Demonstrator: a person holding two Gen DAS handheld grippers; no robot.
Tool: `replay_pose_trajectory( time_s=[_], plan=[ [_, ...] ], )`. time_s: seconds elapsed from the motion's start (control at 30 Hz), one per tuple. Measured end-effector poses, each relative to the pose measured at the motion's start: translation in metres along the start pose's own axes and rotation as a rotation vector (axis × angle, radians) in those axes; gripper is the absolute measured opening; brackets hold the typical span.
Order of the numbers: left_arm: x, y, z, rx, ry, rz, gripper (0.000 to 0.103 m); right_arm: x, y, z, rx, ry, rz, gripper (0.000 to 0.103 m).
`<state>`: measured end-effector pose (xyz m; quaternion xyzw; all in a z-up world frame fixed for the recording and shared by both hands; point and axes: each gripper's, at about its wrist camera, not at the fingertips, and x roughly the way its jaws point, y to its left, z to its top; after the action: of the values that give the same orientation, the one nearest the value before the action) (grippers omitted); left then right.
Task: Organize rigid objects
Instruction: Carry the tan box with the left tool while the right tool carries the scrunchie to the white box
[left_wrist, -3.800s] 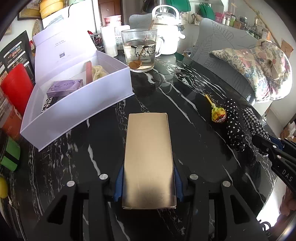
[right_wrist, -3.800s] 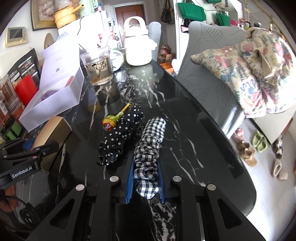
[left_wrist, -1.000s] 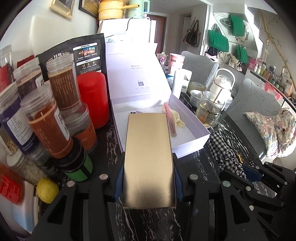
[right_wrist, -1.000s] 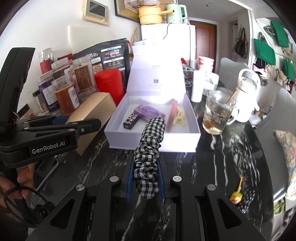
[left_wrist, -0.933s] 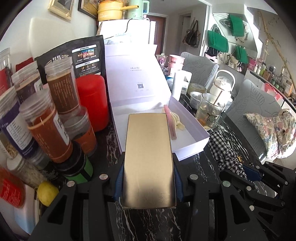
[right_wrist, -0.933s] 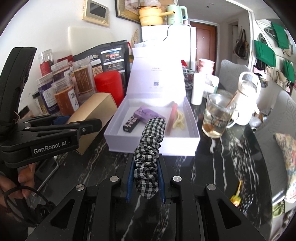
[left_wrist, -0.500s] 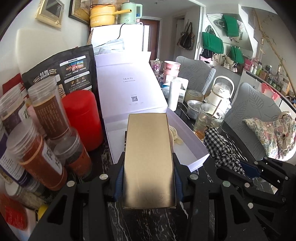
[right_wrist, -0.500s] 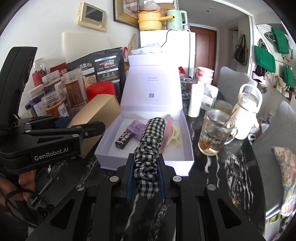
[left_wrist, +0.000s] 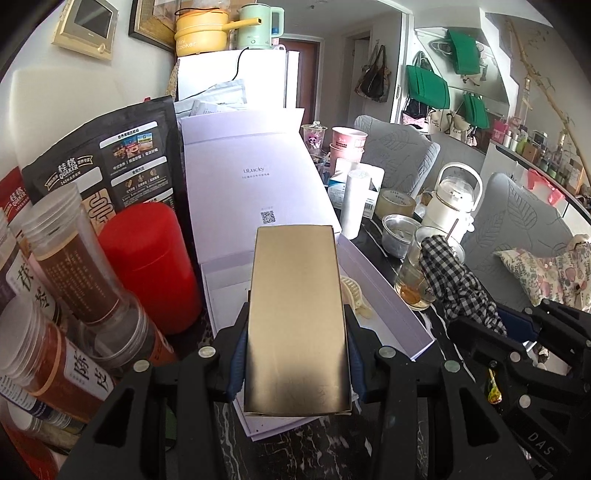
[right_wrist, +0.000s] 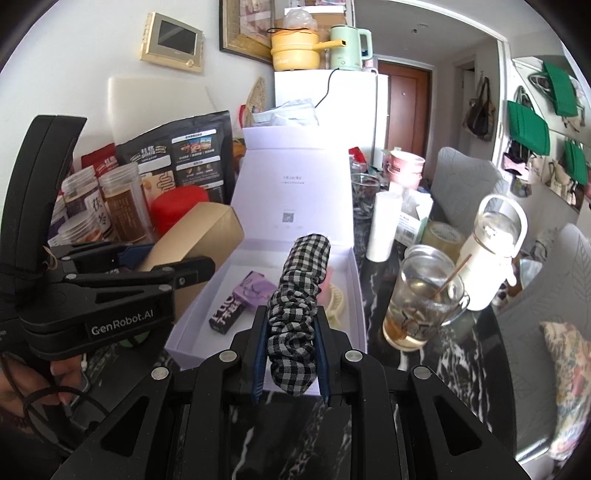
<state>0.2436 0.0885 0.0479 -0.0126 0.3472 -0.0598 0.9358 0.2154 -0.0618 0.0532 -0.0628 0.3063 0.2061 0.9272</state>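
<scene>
The left tongs (left_wrist: 295, 363) are clamped on a gold box (left_wrist: 297, 317), which fills the lower centre of the left wrist view and hangs over the near end of the open white gift box (left_wrist: 384, 291). The right tongs (right_wrist: 290, 352) are clamped on a checked scrunchie (right_wrist: 297, 299) at lower centre of the right wrist view, above the gift box's front wall. Inside lie a purple box (right_wrist: 255, 288), a dark small carton (right_wrist: 226, 317) and a cream hair clip (right_wrist: 338, 304). To the right on the black marble table (right_wrist: 424, 369) stands a glass mug (right_wrist: 421, 295); a red canister (left_wrist: 147, 266) stands at left.
</scene>
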Motion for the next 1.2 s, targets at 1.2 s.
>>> replay_pose_trajectory(
  time_s=[1.2],
  plan=[
    [0.112, 0.035, 0.032, -0.058, 0.103, 0.120, 0.044, 0.117, -0.022, 0.048, 0.008, 0.090, 0.000, 0.022]
  ],
)
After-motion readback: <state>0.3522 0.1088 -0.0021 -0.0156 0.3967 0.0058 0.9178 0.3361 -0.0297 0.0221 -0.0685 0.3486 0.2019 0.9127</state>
